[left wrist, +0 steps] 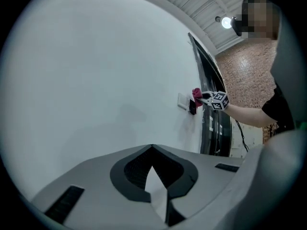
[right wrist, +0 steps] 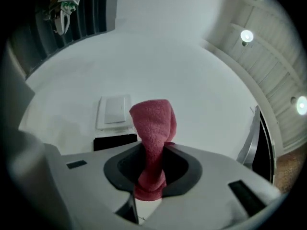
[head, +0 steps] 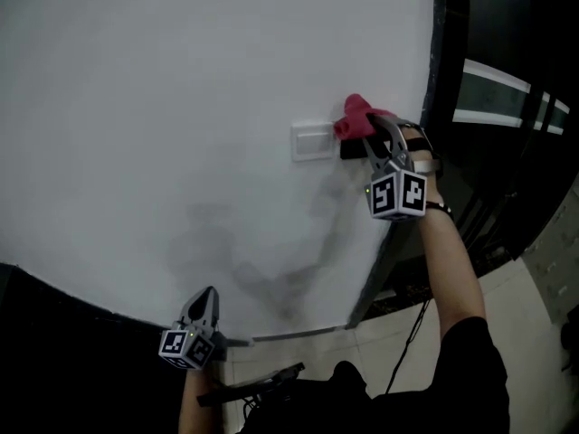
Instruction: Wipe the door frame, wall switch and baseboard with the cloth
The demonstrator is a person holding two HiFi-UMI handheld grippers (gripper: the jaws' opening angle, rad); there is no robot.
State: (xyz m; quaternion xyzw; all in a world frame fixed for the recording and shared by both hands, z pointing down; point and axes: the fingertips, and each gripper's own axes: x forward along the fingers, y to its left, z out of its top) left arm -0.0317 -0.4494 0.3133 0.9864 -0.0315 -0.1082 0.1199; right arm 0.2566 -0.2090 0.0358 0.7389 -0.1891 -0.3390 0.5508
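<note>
A red cloth [right wrist: 153, 128] sticks up out of my right gripper [right wrist: 153, 174], which is shut on it. In the head view the cloth [head: 355, 116] is held at the white wall just right of the white wall switch [head: 313, 140]; I cannot tell whether it touches. The same switch [right wrist: 114, 111] lies left of the cloth tip in the right gripper view. The dark door frame [head: 441, 70] runs down the wall's right edge. My left gripper [head: 203, 313] hangs low by the wall, shut and holding nothing [left wrist: 158, 188]. It looks toward the switch [left wrist: 183, 101] and the right gripper [left wrist: 207, 97].
A black rectangular piece [right wrist: 115, 141] sits beside the switch on the wall. A thin metal strip [head: 298, 334] runs along the wall's foot. Dark glass panels [head: 507, 107] lie beyond the frame, and pale floor tiles [head: 534, 333] show at the lower right.
</note>
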